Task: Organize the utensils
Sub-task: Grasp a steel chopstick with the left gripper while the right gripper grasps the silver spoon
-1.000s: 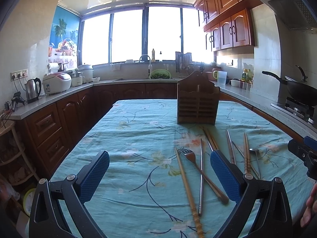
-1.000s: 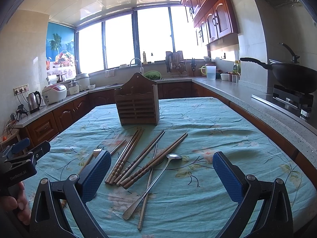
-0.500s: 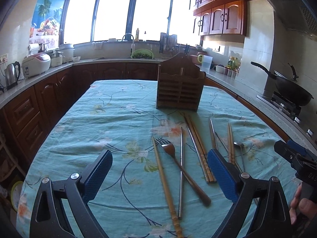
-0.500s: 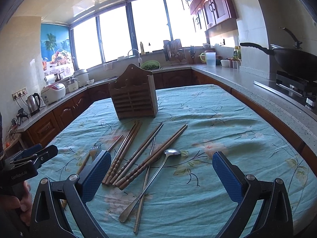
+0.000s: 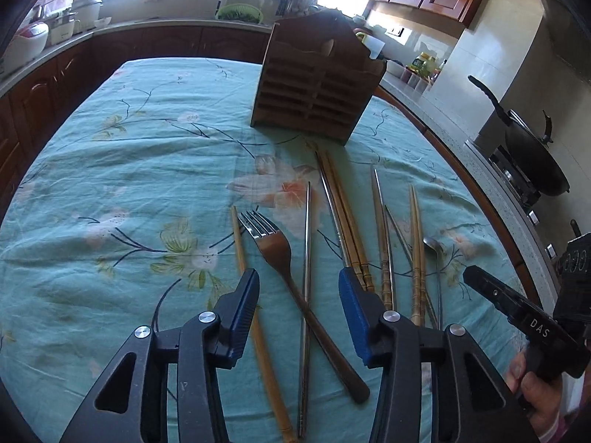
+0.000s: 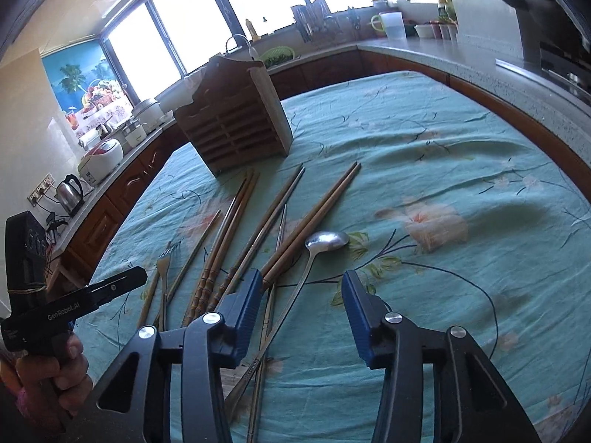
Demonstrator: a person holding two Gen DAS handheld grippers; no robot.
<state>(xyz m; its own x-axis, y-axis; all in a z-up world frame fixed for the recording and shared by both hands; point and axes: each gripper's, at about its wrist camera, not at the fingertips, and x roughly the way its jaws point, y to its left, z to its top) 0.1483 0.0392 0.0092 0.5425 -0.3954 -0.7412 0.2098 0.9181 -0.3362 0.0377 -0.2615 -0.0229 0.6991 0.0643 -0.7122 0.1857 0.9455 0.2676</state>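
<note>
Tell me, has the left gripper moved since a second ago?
Yes. The left gripper has tilted down and closed in over the fork, its jaws narrowing; the wooden holder now sits higher in view.

The left gripper (image 5: 298,297) points down at a table with a blue-green flowered cloth (image 5: 110,192). Its jaws have just been closing and stand half apart above a fork (image 5: 284,254) and a metal chopstick (image 5: 306,258), pressing on nothing. More chopsticks (image 5: 347,221) and a spoon (image 5: 434,249) lie beside them. A wooden utensil holder (image 5: 314,92) stands farther back. The right gripper (image 5: 517,306) shows at the edge.
</note>
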